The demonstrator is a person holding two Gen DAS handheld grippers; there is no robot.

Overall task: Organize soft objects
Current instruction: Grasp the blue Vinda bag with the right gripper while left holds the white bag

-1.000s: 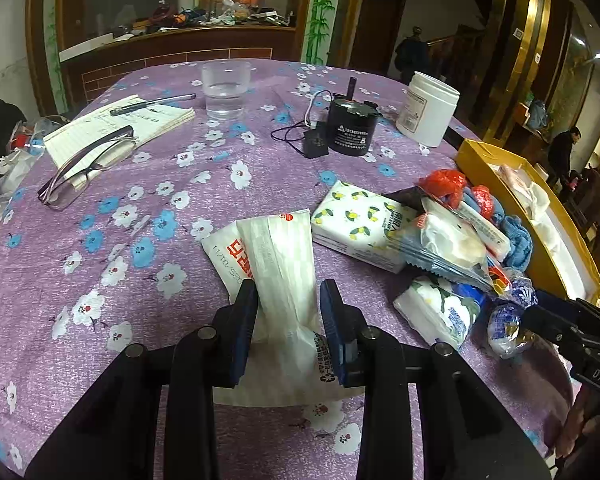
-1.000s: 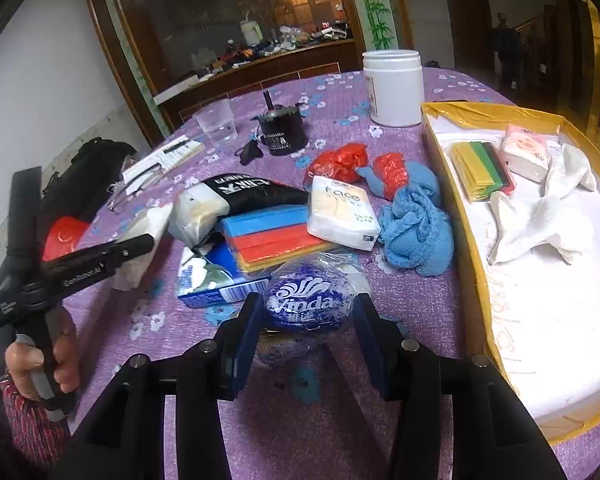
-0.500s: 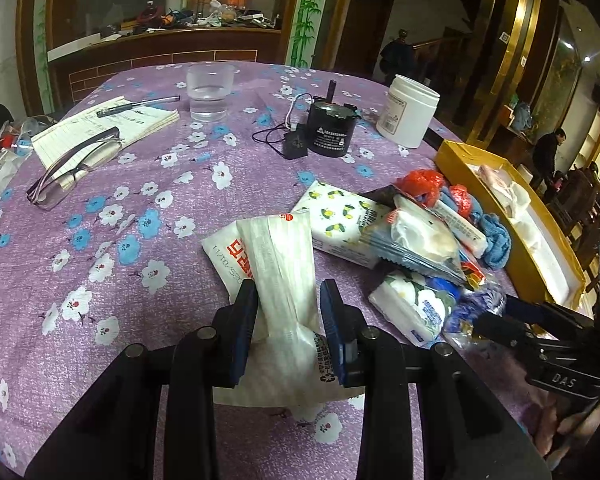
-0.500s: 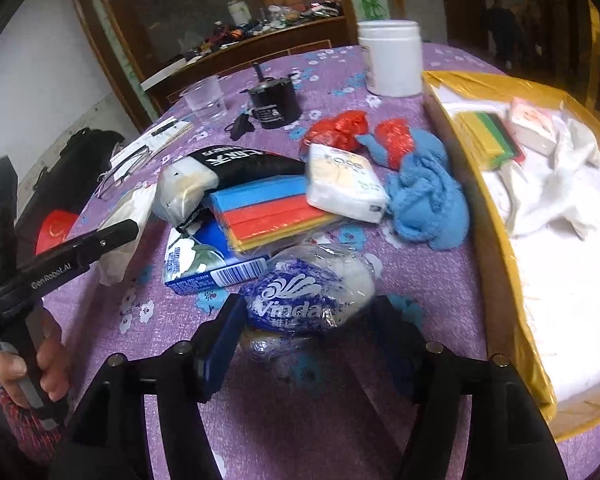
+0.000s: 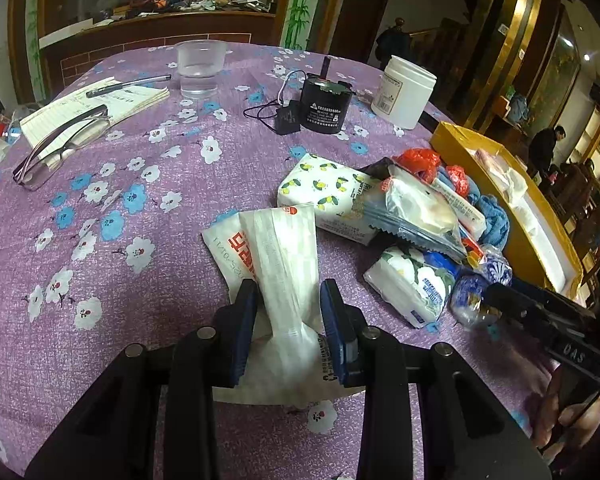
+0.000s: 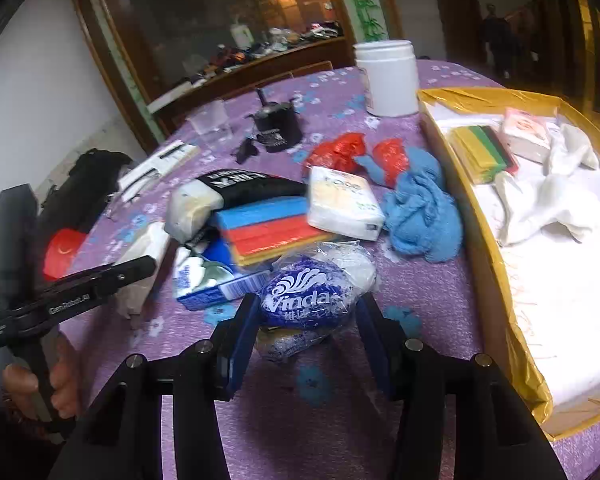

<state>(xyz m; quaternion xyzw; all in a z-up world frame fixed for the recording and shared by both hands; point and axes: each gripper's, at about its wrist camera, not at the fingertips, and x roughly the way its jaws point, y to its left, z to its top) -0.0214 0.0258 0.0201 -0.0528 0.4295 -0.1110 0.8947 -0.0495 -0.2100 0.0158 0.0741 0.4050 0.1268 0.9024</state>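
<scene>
purple tablecloth [image 5: 100, 240] (floral): left gripper [image 5: 288, 296] pinches white packet [image 5: 284, 256].

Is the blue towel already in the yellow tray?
No, the blue towel lies on the purple tablecloth just outside the yellow tray.

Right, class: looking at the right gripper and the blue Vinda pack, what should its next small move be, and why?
Probably finish closing the right gripper on the Vinda pack: its jaws have just been closing with the pack between them, but the pads don't yet visibly squeeze it, and the yellow tray waits alongside.
</scene>
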